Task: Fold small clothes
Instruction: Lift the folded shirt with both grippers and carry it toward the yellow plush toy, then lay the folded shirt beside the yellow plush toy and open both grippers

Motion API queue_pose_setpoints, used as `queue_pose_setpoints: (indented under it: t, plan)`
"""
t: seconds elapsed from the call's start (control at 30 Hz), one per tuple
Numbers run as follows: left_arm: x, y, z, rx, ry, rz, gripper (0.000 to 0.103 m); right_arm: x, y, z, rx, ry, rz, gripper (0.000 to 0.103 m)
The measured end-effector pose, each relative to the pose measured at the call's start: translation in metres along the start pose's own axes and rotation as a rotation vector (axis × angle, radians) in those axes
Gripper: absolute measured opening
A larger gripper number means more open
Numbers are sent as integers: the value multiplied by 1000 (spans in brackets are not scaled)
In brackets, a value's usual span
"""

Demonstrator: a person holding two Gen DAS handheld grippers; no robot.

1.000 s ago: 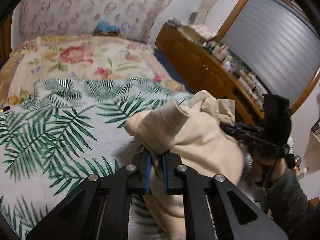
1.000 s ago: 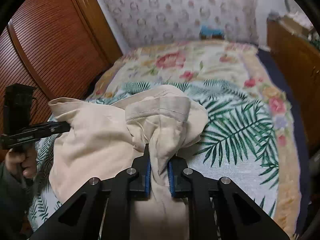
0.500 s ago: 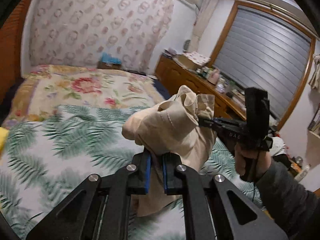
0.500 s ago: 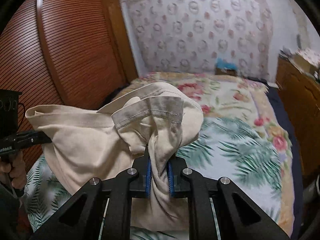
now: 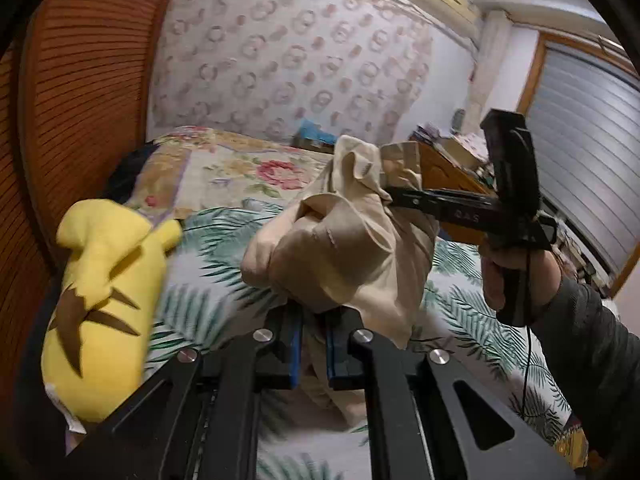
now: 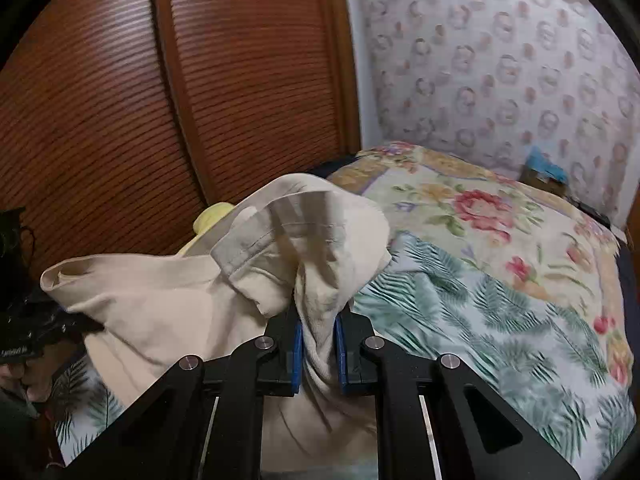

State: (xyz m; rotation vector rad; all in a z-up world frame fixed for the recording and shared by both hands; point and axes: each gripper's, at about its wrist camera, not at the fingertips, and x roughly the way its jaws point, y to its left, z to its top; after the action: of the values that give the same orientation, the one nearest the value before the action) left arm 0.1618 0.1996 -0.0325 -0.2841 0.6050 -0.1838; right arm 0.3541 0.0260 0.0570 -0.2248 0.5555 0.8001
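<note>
right wrist | right claw [image 6: 317, 344] clamps cream garment [image 6: 168, 300] | above bed [image 6: 500, 320]

This is a bedroom in a home. A bed [image 6: 500, 248] with floral and palm-leaf covers fills the room, backed by a patterned wall hanging [image 5: 288, 52]. Slatted wooden wardrobe doors [image 6: 160, 100] stand beside it, a yellow plush toy [image 5: 100, 292] lies on it, and a cluttered wooden dresser [image 5: 452, 168] sits under a shuttered window [image 5: 588, 128].
</note>
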Motion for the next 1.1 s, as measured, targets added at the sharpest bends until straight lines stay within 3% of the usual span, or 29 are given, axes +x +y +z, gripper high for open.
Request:
queue_pose_setpoints:
  t: [0.23,0.5,0.6,0.73,0.87,1.1]
  plan:
    - [-9,33,-9,-67,-47,28,10,57,17,42,-93,31,29,13]
    - [-5,69,-38,-186,3,53,10,108,66,71,-205,118,69,13]
    - [-7,70,-45,-205,9,74,10,125,72,76,-206,135,76,13]
    - [-6,70,-48,-202,11,90,10,139,66,86,-145,133,21,13]
    - [-6,65,-49,-168,17,122,10,131,47,94,-75,85,-11,37]
    - [-11,60,-51,-143,22,167,11,108,33,69,-59,94,-17,41]
